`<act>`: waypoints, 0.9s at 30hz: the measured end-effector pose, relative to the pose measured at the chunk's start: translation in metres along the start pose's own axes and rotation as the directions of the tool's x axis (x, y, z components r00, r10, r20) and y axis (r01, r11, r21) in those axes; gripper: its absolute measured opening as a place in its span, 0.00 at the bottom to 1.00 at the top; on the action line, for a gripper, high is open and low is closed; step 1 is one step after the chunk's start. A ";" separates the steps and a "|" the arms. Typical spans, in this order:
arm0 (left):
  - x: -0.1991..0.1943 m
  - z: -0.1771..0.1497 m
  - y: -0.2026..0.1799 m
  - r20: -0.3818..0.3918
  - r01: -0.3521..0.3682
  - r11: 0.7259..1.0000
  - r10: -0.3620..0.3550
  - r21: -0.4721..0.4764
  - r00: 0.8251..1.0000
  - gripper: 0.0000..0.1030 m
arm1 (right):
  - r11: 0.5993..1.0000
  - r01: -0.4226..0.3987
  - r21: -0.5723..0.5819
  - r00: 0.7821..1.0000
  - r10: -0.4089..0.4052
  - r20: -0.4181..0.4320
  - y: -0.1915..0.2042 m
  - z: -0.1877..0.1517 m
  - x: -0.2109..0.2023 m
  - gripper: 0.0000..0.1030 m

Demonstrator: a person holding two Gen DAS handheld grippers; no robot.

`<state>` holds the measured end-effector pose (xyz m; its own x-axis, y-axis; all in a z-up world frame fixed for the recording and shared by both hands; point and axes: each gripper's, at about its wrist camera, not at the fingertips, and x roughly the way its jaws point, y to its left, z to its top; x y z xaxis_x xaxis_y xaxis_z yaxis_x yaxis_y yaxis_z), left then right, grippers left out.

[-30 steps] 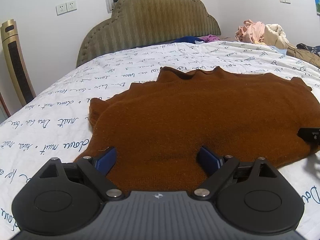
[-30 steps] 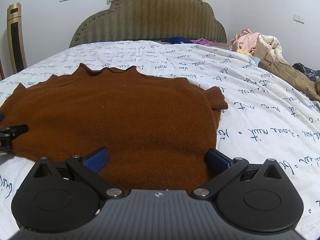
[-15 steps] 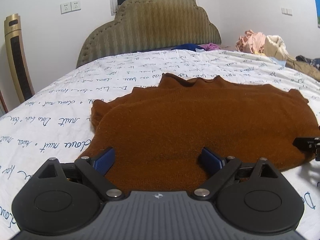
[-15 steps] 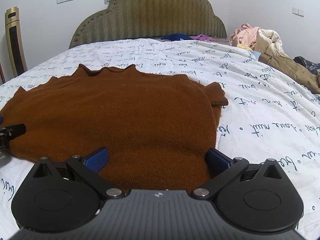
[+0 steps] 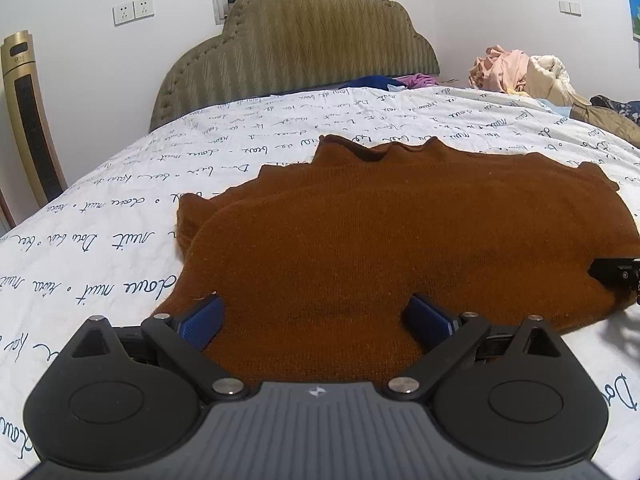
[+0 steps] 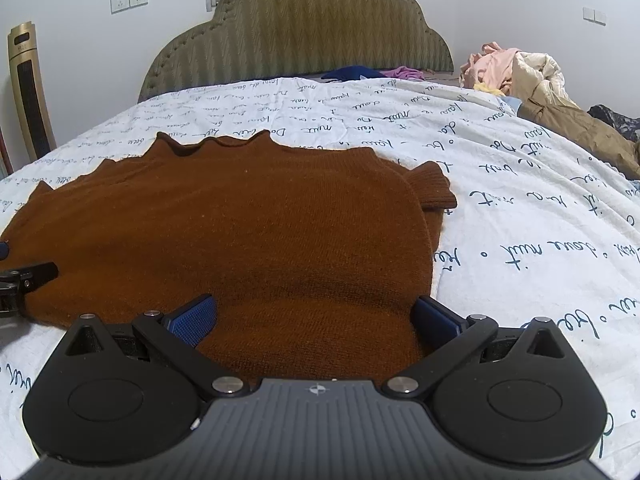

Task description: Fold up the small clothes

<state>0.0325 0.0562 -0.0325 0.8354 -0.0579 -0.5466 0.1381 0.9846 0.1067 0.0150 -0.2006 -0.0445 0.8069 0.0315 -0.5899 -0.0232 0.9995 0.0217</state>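
Below, both tongs (image 5: 316, 318) (image 6: 316, 316) agape over brown sweater (image 5: 400, 240), near hem hidden.

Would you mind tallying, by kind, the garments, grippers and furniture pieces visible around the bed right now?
Brown sweater spread flat: 1
Heaps of unfolded clothes: 1
Small garments by the headboard, blue and purple: 2
Open grippers, left gripper and right gripper: 2
Headboard: 1
Gold tower appliance: 1
Total: 8
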 end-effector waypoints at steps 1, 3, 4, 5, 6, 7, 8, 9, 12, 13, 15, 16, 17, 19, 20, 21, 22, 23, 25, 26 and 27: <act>0.000 0.000 0.000 0.000 -0.001 1.000 0.001 0.001 1.000 0.97 | 1.000 0.001 -0.002 1.000 -0.001 0.000 0.000 0.000 0.000 1.00; 0.000 0.000 0.000 0.000 -0.001 1.000 0.001 0.001 1.000 0.97 | 1.000 0.002 -0.003 1.000 -0.002 0.002 0.000 -0.001 -0.001 1.00; 0.000 0.000 0.000 0.000 0.000 1.000 0.000 0.000 1.000 0.97 | 1.000 0.002 -0.001 1.000 -0.002 0.001 0.000 -0.001 -0.001 1.00; 0.000 0.000 0.000 0.000 0.000 1.000 0.000 0.000 1.000 0.97 | 1.000 -0.001 0.002 1.000 0.001 0.002 -0.001 -0.001 -0.001 1.00; 0.000 0.000 0.000 0.000 -0.001 1.000 0.001 0.001 1.000 0.97 | 1.000 -0.005 0.007 1.000 0.005 0.002 -0.002 -0.001 -0.001 1.00; 0.000 0.000 0.000 0.000 -0.001 1.000 0.001 0.001 1.000 0.97 | 1.000 -0.007 0.011 1.000 0.007 0.003 -0.003 -0.001 -0.001 1.00; 0.000 0.000 0.000 0.000 0.000 1.000 0.000 0.000 1.000 0.97 | 1.000 -0.008 0.014 1.000 0.008 0.002 -0.003 -0.001 -0.001 1.00; 0.000 0.000 0.000 0.001 0.000 1.000 0.000 0.000 1.000 0.97 | 1.000 -0.008 0.013 1.000 0.008 0.001 -0.003 -0.001 -0.001 1.00; -0.004 0.000 0.002 0.006 -0.006 1.000 0.006 -0.007 1.000 0.97 | 1.000 0.001 0.006 1.000 -0.001 -0.010 -0.001 0.000 0.000 1.00; -0.007 0.000 0.003 0.011 -0.008 1.000 0.008 -0.002 1.000 0.97 | 1.000 0.002 0.000 1.000 -0.002 -0.019 0.000 0.001 -0.001 1.00; -0.019 0.000 0.007 0.041 0.018 1.000 -0.019 0.023 0.999 0.97 | 1.000 0.018 -0.004 0.998 -0.018 -0.054 0.003 0.009 -0.003 1.00; -0.026 0.001 0.011 0.063 0.029 0.999 -0.031 0.032 0.998 0.97 | 1.000 0.015 0.002 0.999 -0.014 -0.046 0.006 0.013 -0.009 1.00; -0.032 0.003 0.017 0.083 0.029 0.999 -0.031 0.033 0.996 0.97 | 1.000 -0.007 -0.005 1.000 0.007 -0.014 0.009 0.015 -0.017 1.00; -0.037 0.011 0.033 0.099 0.016 1.000 -0.017 0.011 0.995 0.97 | 0.998 -0.047 -0.051 0.996 0.051 0.073 0.025 0.021 -0.037 1.00; -0.036 0.016 0.042 0.092 0.016 1.000 -0.015 -0.009 0.996 0.97 | 0.995 -0.056 -0.088 0.991 0.066 0.113 0.037 0.024 -0.045 1.00; -0.033 0.023 0.054 0.074 0.023 0.999 -0.020 -0.041 0.997 0.97 | 0.990 -0.061 -0.130 0.988 0.079 0.135 0.049 0.026 -0.051 1.00; -0.027 0.030 0.068 0.047 0.039 0.996 -0.035 -0.083 0.998 0.97 | 0.982 -0.063 -0.178 0.986 0.090 0.142 0.062 0.027 -0.055 1.00; -0.021 0.036 0.081 0.019 0.061 0.991 -0.059 -0.122 0.998 0.97 | 0.972 -0.063 -0.226 0.985 0.096 0.141 0.075 0.028 -0.057 1.00; -0.001 0.048 0.107 -0.051 0.097 0.975 -0.109 -0.200 0.993 0.97 | 0.940 -0.068 -0.333 0.984 0.119 0.135 0.106 0.025 -0.060 1.00; 0.008 0.052 0.117 -0.078 0.089 0.969 -0.110 -0.231 0.991 0.97 | 0.925 -0.065 -0.374 0.983 0.125 0.138 0.119 0.023 -0.061 1.00; 0.017 0.056 0.127 -0.102 0.080 0.963 -0.109 -0.259 0.989 0.97 | 0.907 -0.058 -0.417 0.982 0.128 0.141 0.133 0.021 -0.062 1.00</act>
<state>0.0942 0.1708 0.0176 0.7567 -0.1482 -0.6368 0.0619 0.9858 -0.1559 -0.0256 -0.0701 0.0113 0.8724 0.1582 -0.4625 -0.3141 0.9064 -0.2825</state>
